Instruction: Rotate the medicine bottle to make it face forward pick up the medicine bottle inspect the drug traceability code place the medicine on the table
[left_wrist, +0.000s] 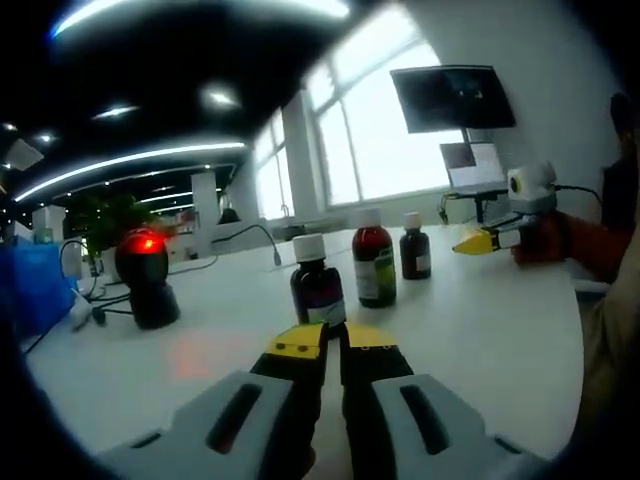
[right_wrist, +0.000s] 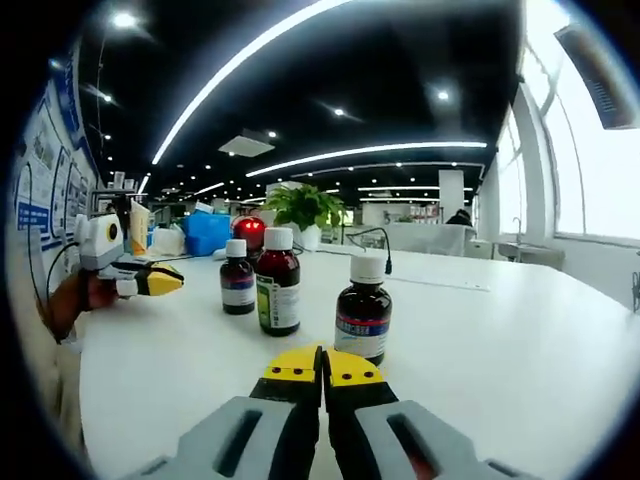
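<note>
Left gripper view: the left gripper (left_wrist: 333, 340) rises from 6 o'clock, its two yellow-tipped jaws pressed together with nothing between them. Three medicine bottles stand upright on the white table (left_wrist: 480, 330), each with a white cap. The nearest bottle (left_wrist: 318, 285) stands just beyond the jaw tips at 12 o'clock of them, not touched. A taller bottle with a green label (left_wrist: 374, 264) stands at 1 o'clock from the tips. A smaller dark bottle (left_wrist: 415, 246) stands beyond it, near but apart. One black scanner with a red light (left_wrist: 146, 275) stands at 9 o'clock on the table. The right gripper (left_wrist: 470, 243) enters at 3 o'clock, held by a hand; its yellow tips look closed and empty.

Right gripper view: the right gripper (right_wrist: 322, 368) rises from 6 o'clock, jaws closed against each other, holding nothing. The same three bottles are counted here: one with a blue label band (right_wrist: 364, 308) just past the tips at 1 o'clock, the green-labelled one (right_wrist: 278, 280) at 11 o'clock, the small one (right_wrist: 237, 277) just beside it. The left gripper (right_wrist: 160, 280) shows at 9 o'clock, tips together, empty. The scanner's red light (right_wrist: 248, 228) shows behind the bottles. One potted plant (right_wrist: 305, 212) stands farther back.
</note>
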